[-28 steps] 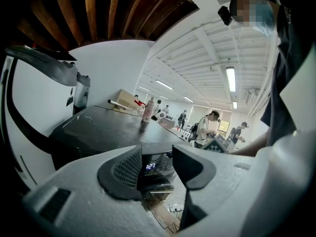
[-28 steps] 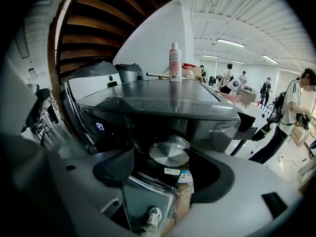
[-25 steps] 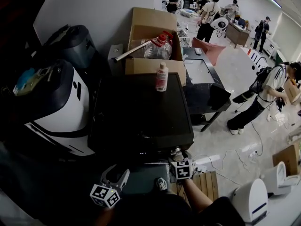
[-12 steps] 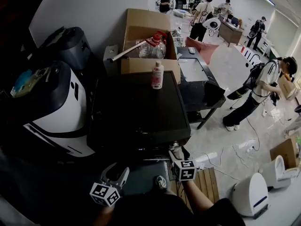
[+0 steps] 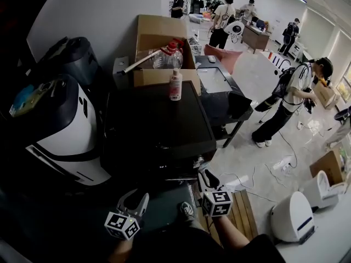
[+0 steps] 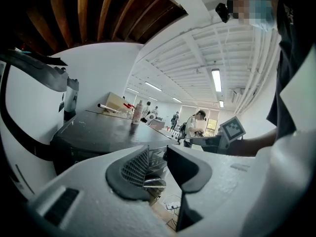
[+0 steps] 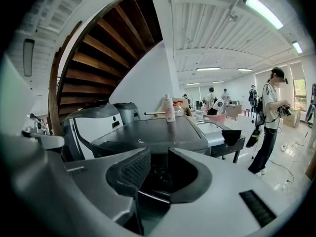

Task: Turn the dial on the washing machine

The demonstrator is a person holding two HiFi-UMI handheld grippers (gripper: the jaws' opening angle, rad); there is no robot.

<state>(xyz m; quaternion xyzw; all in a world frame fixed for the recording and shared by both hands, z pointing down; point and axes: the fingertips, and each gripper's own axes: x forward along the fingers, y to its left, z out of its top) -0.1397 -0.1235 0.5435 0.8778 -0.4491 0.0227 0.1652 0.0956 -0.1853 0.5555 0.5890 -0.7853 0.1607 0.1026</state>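
The black washing machine (image 5: 159, 125) stands in front of me, and its flat top also shows in the left gripper view (image 6: 103, 132) and the right gripper view (image 7: 153, 132). Its dial cannot be made out in any view. My left gripper (image 5: 137, 197) hangs low before the machine's front. Its jaws have just been closing, a narrow gap remains (image 6: 158, 159), and nothing is between them. My right gripper (image 5: 204, 174) is at the machine's front right corner. Its jaws have also just been closing with nothing between them (image 7: 159, 164); only the dark front panel shows through the gap.
A pink-white bottle (image 5: 175, 85) stands at the machine top's far edge, before a cardboard box (image 5: 164, 37). A white and black appliance (image 5: 60, 125) stands at left, a dark table (image 5: 219, 86) at right. A person (image 5: 290, 97) stands on the floor; white units (image 5: 290, 223) sit lower right.
The right gripper has risen at the machine's front right corner and looks larger in the head view. The left gripper has barely shifted. The head view has swung a little, sliding the scene leftward.
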